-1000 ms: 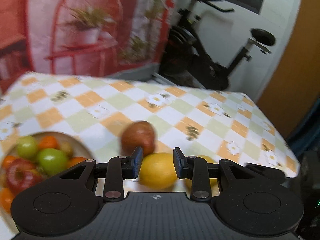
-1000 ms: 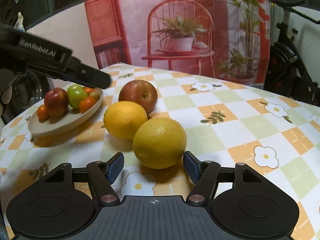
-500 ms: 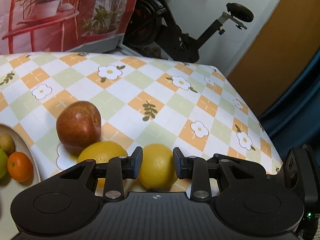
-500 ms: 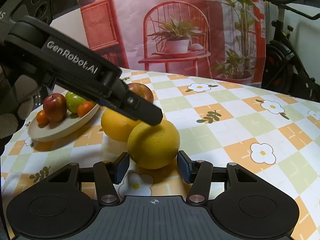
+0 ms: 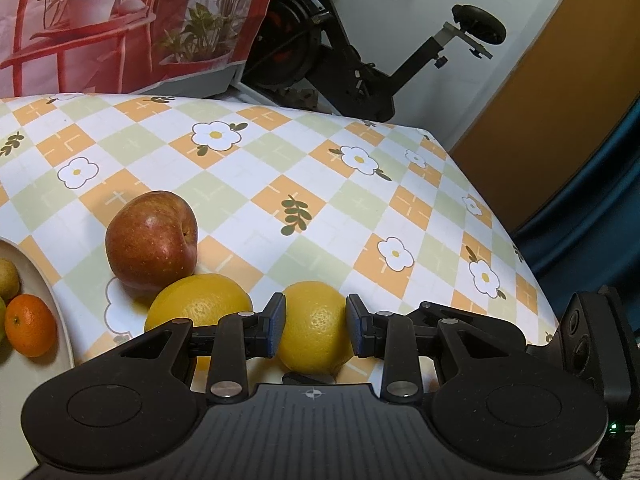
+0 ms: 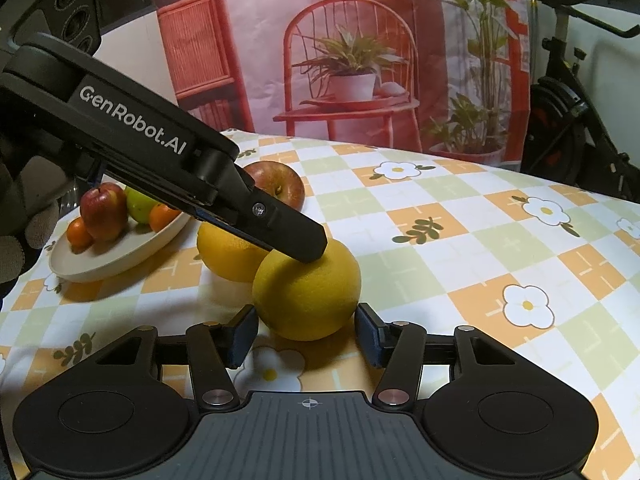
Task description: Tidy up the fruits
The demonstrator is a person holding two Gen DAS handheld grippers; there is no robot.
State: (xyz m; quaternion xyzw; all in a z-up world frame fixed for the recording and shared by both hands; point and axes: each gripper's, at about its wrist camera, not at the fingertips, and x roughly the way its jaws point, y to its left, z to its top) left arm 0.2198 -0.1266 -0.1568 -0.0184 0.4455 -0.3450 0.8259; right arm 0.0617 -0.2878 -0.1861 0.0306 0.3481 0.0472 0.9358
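Observation:
Two yellow oranges and a red apple [image 5: 152,240] lie on the checked tablecloth. My left gripper [image 5: 316,326] is shut on the nearer orange [image 5: 316,332], its pads touching both sides; from the right wrist view its finger comes down onto that orange [image 6: 308,292]. The second orange [image 5: 200,304] sits just left of it, against the apple [image 6: 276,184]. My right gripper [image 6: 306,334] is open, its fingers either side of the same orange without touching. A beige plate [image 6: 116,252] at the left holds small apples and tangerines.
The plate's rim [image 5: 48,292] is at the left edge of the left wrist view. The table's far right edge [image 5: 500,216] drops off toward a blue curtain. An exercise bike [image 5: 360,52] and a printed backdrop stand behind the table.
My left gripper swung right from the plate side, came down over the nearer orange and closed on it. My right gripper narrowed and moved closer to that orange.

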